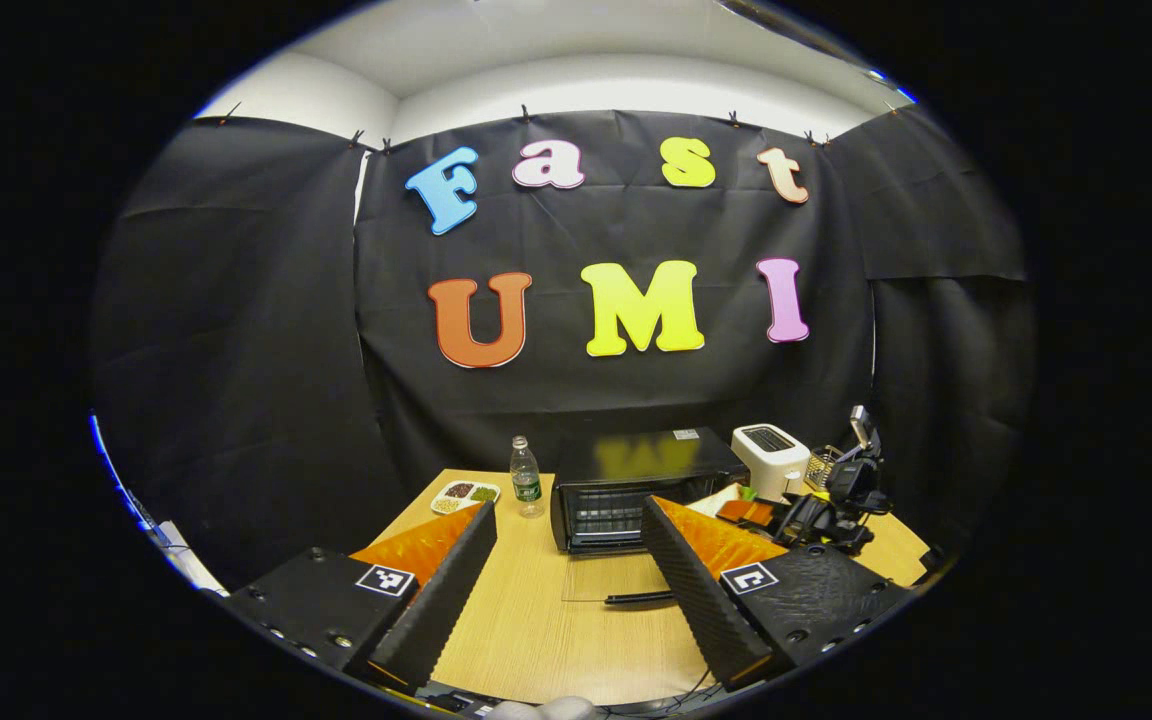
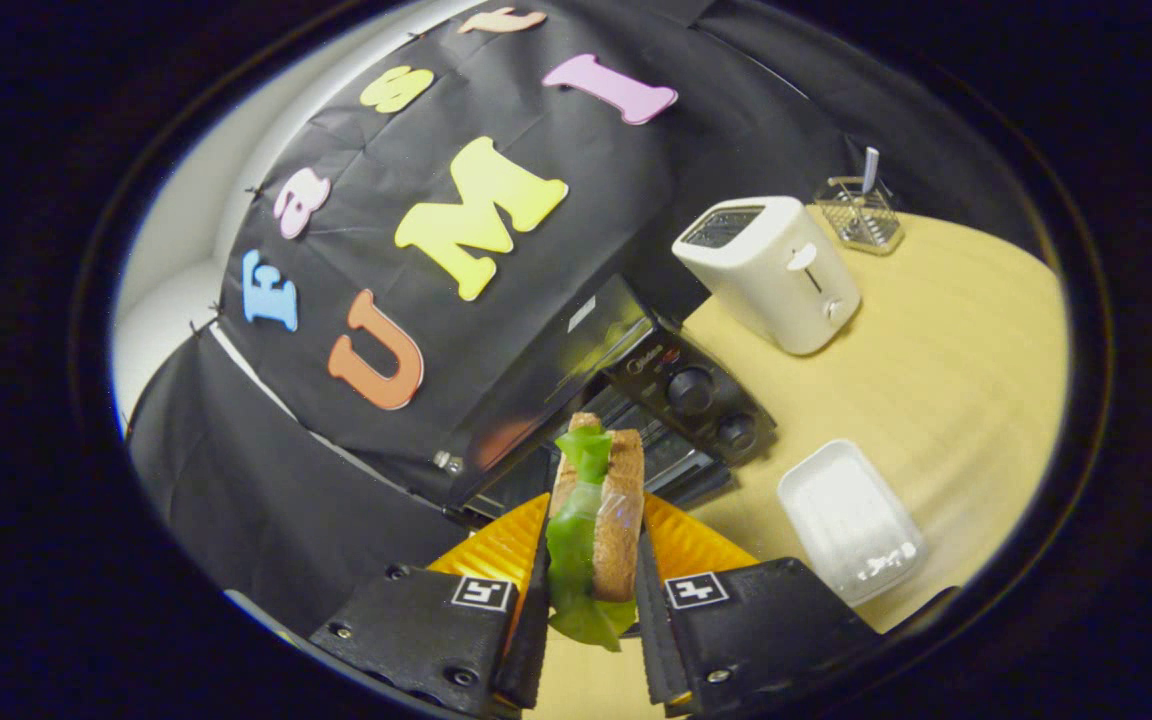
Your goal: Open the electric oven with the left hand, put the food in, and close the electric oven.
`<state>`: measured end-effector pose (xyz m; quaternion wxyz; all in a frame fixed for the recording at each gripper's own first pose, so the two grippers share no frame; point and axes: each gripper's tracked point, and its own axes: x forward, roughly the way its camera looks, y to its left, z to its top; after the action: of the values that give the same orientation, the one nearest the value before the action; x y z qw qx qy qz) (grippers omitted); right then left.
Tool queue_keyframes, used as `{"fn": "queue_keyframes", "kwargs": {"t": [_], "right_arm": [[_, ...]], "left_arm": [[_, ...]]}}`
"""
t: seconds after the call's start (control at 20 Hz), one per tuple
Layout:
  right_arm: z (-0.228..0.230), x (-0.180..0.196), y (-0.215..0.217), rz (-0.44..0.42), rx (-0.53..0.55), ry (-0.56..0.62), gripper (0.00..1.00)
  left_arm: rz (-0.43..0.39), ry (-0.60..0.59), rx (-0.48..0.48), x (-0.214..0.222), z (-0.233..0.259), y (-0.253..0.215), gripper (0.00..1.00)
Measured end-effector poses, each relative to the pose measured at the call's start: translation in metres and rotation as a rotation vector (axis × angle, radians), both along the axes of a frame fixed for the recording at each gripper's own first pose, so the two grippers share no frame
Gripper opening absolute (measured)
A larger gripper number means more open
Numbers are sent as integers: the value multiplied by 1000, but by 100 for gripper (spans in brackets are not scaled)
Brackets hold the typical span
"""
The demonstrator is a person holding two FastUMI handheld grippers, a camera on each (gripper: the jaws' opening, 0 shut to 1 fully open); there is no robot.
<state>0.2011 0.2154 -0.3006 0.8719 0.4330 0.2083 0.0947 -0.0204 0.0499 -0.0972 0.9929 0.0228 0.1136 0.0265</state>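
Toward the back edge of the tabletop [image 1: 536, 640] your electric oven [image 1: 636, 490] stands with its glass door [image 1: 616, 578] already folded down flat toward you, the handle at its front lip, so the rack inside is exposed and ready. That explains why your left gripper [image 1: 568, 575] hangs back above the near part of the table with its fingers spread wide and nothing between them: its opening job looks done, and it waits clear of the doorway.

Your right gripper [image 2: 591, 575] has its fingers pressed on both flat sides of the sandwich [image 2: 596, 520], bread on edge with green lettuce spilling out, held upright so it can slide in over the door. It hovers just in front of the oven's open mouth, tilted; in the left gripper view you see that gripper [image 1: 826, 510] off to the oven's right.

Beside the oven's right flank sits a white toaster [image 2: 771, 270], with a wire holder [image 2: 861, 215] behind it near the back corner and an empty white tray [image 2: 851, 520] nearer you. A water bottle [image 1: 526, 478] and a small snack dish [image 1: 464, 494] stand left of the oven.
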Motion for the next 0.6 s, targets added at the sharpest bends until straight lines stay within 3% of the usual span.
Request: {"fn": "queue_keyframes", "kwargs": {"t": [0.35, 0.6], "right_arm": [[-37, 48, 57, -79, 121, 35, 42], [-50, 93, 71, -120, 124, 28, 42]], "left_arm": [[1, 27, 12, -6, -15, 12, 95], [16, 47, 21, -5, -28, 23, 95]]}}
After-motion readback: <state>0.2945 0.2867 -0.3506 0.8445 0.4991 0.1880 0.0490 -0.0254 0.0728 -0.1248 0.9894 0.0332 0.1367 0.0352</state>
